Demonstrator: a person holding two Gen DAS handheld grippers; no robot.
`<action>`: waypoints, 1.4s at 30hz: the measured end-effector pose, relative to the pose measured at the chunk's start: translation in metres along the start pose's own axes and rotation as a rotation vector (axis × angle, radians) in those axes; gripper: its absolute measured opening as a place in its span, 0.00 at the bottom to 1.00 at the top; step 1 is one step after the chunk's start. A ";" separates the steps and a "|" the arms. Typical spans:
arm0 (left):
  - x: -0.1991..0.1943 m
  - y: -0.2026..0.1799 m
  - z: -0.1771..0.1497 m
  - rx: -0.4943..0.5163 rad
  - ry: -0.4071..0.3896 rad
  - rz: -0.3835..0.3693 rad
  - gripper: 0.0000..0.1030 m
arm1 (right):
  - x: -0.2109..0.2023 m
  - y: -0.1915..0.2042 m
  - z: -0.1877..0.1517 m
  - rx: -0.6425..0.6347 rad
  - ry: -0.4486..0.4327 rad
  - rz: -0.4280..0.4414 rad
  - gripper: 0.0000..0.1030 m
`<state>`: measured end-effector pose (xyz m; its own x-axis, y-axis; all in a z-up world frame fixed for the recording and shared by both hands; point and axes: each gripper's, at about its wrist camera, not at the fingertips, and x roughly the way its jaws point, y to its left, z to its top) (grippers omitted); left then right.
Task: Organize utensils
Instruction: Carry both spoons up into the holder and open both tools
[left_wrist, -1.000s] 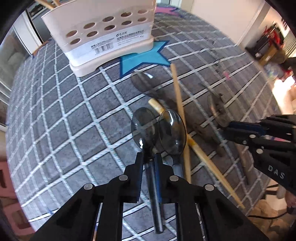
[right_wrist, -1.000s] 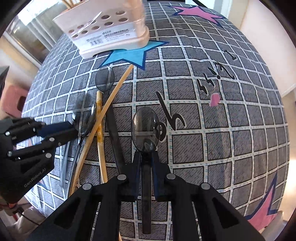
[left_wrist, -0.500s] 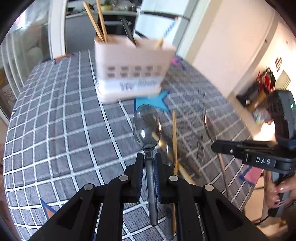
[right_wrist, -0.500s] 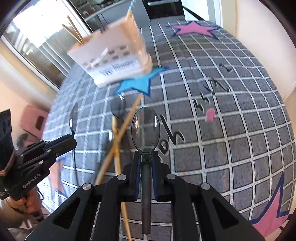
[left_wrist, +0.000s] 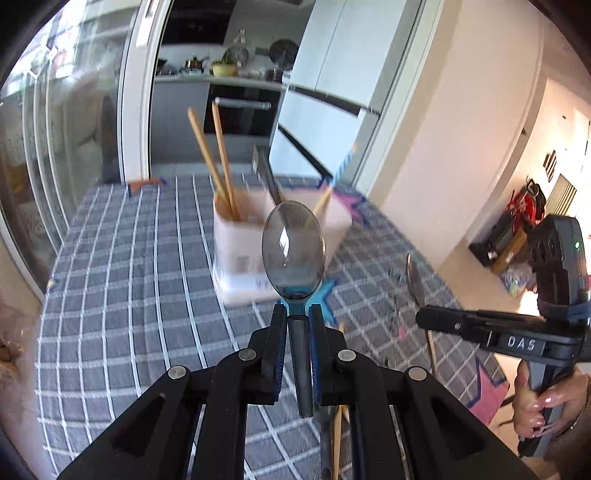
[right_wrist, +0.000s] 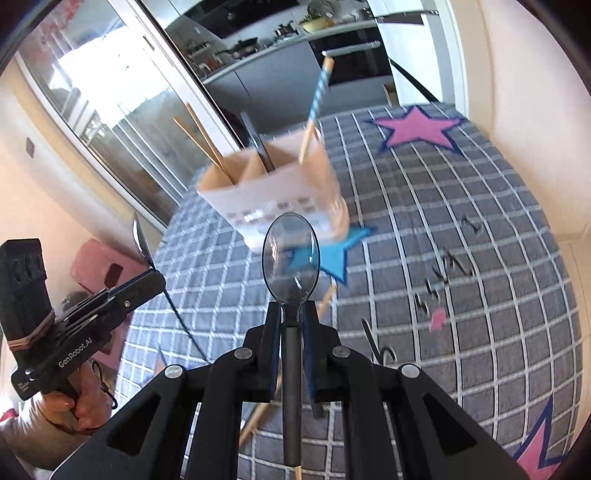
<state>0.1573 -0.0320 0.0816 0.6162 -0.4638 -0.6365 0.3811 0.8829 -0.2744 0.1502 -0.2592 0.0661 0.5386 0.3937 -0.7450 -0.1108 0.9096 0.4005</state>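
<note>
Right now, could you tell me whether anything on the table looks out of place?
Yes: a few wooden chopsticks lie loose on the grey checked tablecloth, outside the pale compartmented utensil holder, where other chopsticks stand upright. Each gripper holds a translucent grey plastic spoon.

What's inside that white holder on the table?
The holder has two wooden chopsticks in one compartment, a dark handle in the middle one, and a blue-striped stick at the other end. Its walls hide their lower ends.

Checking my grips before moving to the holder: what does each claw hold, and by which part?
Left claw: a clear dark spoon, gripped at the neck just below the bowl. Right claw: a matching spoon, also gripped at the neck.
</note>
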 end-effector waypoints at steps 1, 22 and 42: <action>-0.002 0.000 0.007 0.006 -0.018 0.003 0.42 | -0.001 0.002 0.005 -0.008 -0.007 0.001 0.12; 0.018 0.028 0.130 -0.024 -0.216 0.067 0.42 | 0.013 0.039 0.139 -0.115 -0.257 -0.021 0.12; 0.094 0.039 0.097 -0.009 -0.131 0.173 0.42 | 0.106 0.049 0.137 -0.326 -0.397 -0.200 0.12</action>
<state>0.2976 -0.0482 0.0809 0.7566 -0.3104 -0.5756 0.2560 0.9505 -0.1761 0.3164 -0.1915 0.0797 0.8422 0.1862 -0.5061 -0.1935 0.9803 0.0387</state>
